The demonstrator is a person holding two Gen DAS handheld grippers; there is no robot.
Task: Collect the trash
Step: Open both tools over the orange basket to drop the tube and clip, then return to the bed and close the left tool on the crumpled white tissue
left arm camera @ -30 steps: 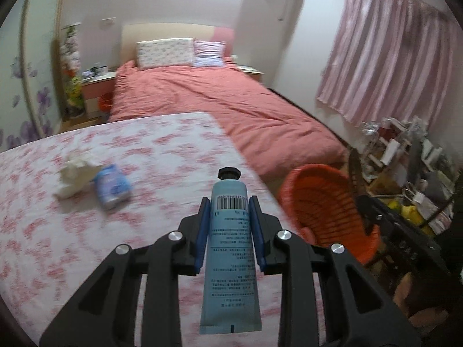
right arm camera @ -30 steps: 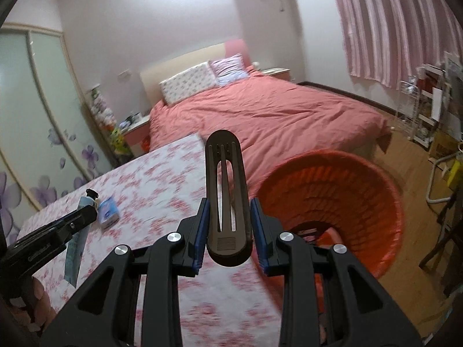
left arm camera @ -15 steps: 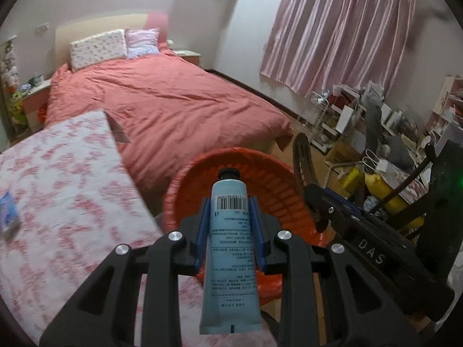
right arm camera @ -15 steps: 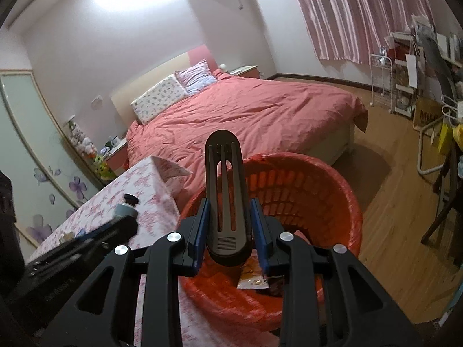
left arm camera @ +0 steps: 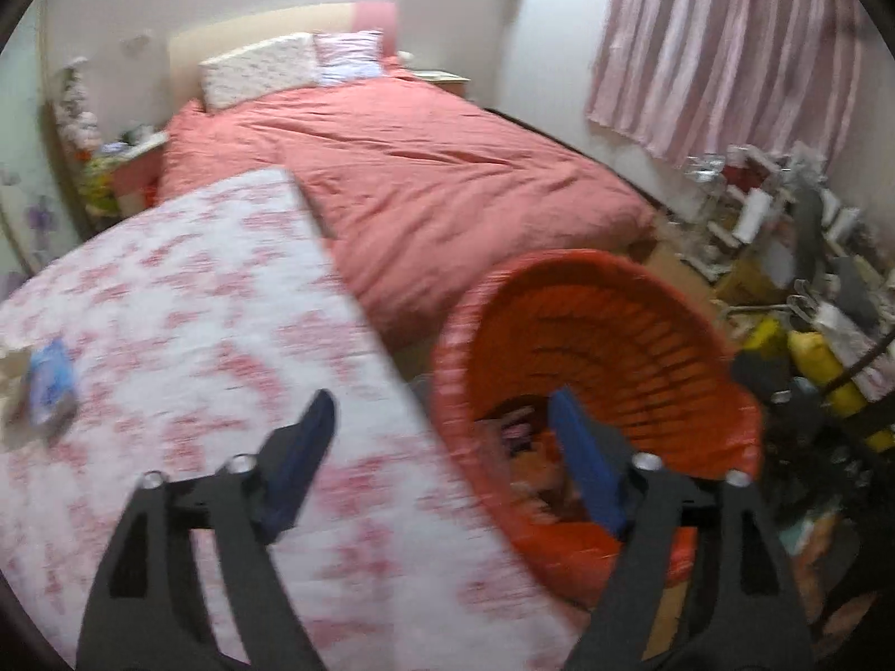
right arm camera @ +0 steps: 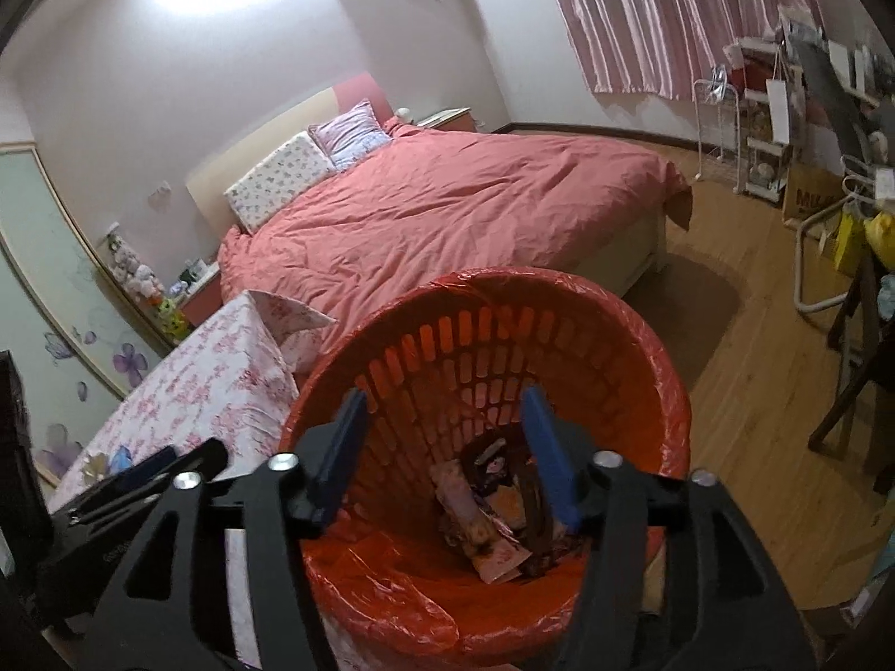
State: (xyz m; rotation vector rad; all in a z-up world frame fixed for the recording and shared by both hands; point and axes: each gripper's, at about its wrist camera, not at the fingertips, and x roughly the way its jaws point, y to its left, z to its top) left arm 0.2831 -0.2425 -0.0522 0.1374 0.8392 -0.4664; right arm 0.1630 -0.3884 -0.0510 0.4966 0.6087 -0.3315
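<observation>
Tube, comb gone from grip | left tongs [left arm camera: 442, 447], right tongs [right arm camera: 444, 436] opening, empty | over orange basket [right arm camera: 660, 369]

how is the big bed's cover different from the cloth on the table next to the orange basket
The bed cover is one plain salmon pink; the table cloth is white with pink flowers. The bed cover lies rumpled in soft folds, while the table cloth lies flat, one corner hanging off the edge. The table cloth carries a small blue packet. Both are pinkish fabrics.
</observation>
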